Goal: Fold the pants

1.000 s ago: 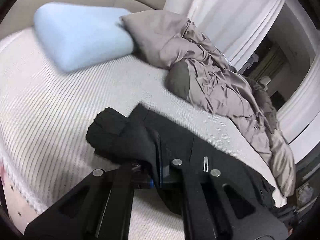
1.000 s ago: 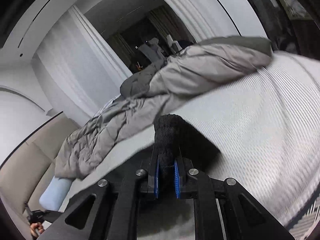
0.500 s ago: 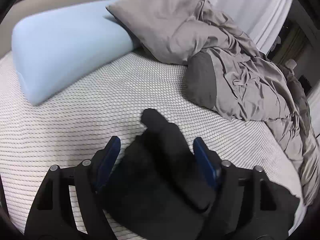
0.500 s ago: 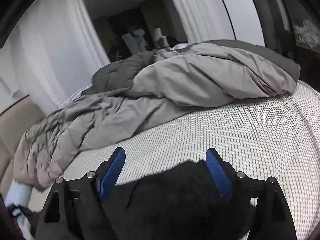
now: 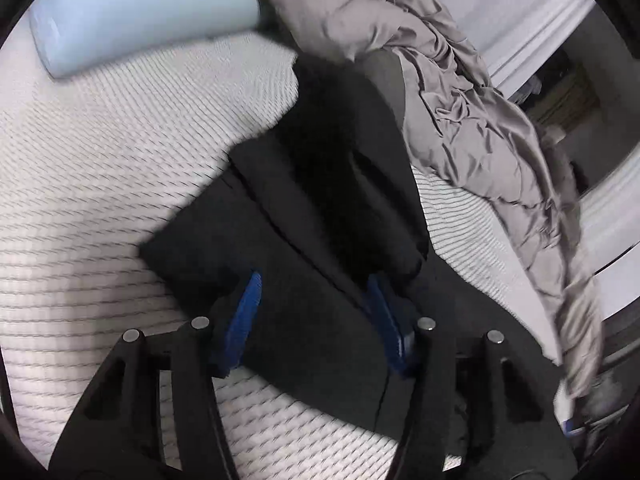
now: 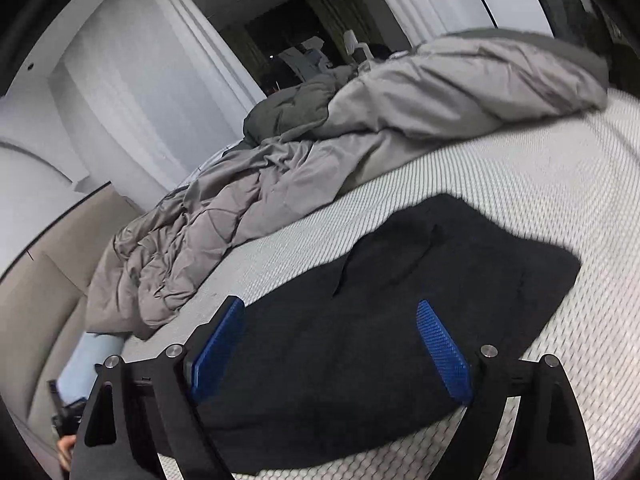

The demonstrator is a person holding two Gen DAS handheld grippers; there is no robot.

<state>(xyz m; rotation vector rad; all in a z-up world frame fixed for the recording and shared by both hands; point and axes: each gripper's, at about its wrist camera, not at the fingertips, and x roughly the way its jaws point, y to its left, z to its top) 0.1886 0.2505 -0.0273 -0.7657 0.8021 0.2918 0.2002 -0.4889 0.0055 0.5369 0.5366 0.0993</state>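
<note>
Black pants (image 5: 320, 208) lie in a folded heap on the white textured mattress (image 5: 100, 160). My left gripper (image 5: 314, 316) hovers low over their near edge. Its jaws are closing, the blue pads apart, with flat cloth under the gap and nothing pinched. In the right wrist view the same pants (image 6: 400, 280) spread dark across the mattress (image 6: 540, 180). My right gripper (image 6: 330, 350) stands wide over them, its jaws still opening and its pads clear of the fabric.
A crumpled grey duvet (image 5: 480, 128) (image 6: 280, 184) runs along the far side of the bed. A light blue pillow (image 5: 140, 12) lies near the beige headboard (image 6: 48, 300). White curtains (image 6: 140, 80) hang behind. Part of a hand (image 6: 66, 452) shows at the lower left.
Both grippers were shut on black fabric a second ago and have let go. The pants now lie on the mattress, and the left gripper has dropped closer over them.
</note>
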